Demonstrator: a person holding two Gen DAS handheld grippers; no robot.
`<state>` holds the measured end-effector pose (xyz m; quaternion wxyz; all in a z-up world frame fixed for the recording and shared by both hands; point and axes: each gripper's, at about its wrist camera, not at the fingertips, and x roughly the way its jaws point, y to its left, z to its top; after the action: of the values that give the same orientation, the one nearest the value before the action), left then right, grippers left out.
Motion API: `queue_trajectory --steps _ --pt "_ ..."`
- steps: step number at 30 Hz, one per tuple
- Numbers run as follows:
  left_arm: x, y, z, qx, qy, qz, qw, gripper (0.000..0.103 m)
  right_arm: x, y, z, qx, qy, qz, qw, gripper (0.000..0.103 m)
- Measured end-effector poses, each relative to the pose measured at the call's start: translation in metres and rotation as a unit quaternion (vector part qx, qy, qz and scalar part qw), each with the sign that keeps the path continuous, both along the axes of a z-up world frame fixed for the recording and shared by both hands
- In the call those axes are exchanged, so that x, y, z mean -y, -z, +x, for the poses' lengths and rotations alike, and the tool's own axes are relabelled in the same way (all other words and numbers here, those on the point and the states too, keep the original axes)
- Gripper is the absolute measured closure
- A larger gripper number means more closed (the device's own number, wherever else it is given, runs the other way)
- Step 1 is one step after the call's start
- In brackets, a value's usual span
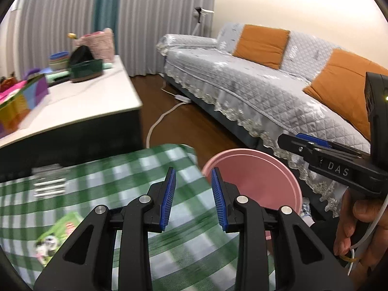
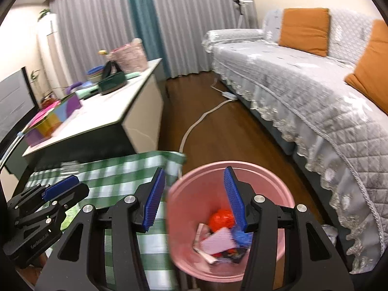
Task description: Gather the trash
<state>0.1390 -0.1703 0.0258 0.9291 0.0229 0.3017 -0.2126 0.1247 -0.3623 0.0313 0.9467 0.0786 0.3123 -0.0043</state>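
A pink trash bin [image 2: 184, 218] stands on the floor beside a table with a green checked cloth [image 2: 116, 169]. Several pieces of trash lie in the bin, among them an orange ball [image 2: 219, 219] and a pink wrapper [image 2: 218, 241]. My right gripper [image 2: 194, 198] is open and empty, above the bin's near rim. My left gripper [image 1: 192, 197] is open and empty over the cloth's [image 1: 109, 184] right edge, next to the bin [image 1: 266, 169]. A green packet [image 1: 59, 235] lies on the cloth at lower left. The right gripper [image 1: 315, 150] shows in the left wrist view, the left gripper [image 2: 48, 208] in the right wrist view.
A white cabinet [image 2: 101, 111] with coloured boxes, bowls and a green basket stands at back left. A grey covered sofa [image 2: 303, 92] with orange cushions fills the right. A white power strip and cable [image 2: 206, 114] lie on the wooden floor between them.
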Motion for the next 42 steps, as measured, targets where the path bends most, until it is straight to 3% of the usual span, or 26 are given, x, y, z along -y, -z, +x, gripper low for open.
queue_trajectory --steps 9,17,24,32,42 --pt "-0.097 -0.018 -0.009 0.014 -0.084 -0.007 0.9963 0.072 -0.098 -0.005 0.006 0.013 -0.076 0.016 0.997 0.052" --pt "-0.188 -0.025 -0.022 0.018 -0.17 -0.013 0.9852 0.072 -0.18 0.003 0.01 0.005 -0.138 0.012 0.99 0.052" --pt "-0.245 -0.027 -0.033 0.018 -0.228 -0.029 0.973 0.072 -0.248 0.029 -0.001 -0.016 -0.193 -0.001 0.981 0.052" --pt "-0.27 -0.027 -0.042 0.02 -0.245 -0.023 0.969 0.072 -0.306 0.058 -0.01 -0.045 -0.243 -0.03 0.969 0.052" --pt "-0.289 -0.015 -0.047 0.012 -0.26 -0.019 0.9653 0.072 -0.341 0.09 -0.01 -0.085 -0.269 -0.07 0.957 0.049"
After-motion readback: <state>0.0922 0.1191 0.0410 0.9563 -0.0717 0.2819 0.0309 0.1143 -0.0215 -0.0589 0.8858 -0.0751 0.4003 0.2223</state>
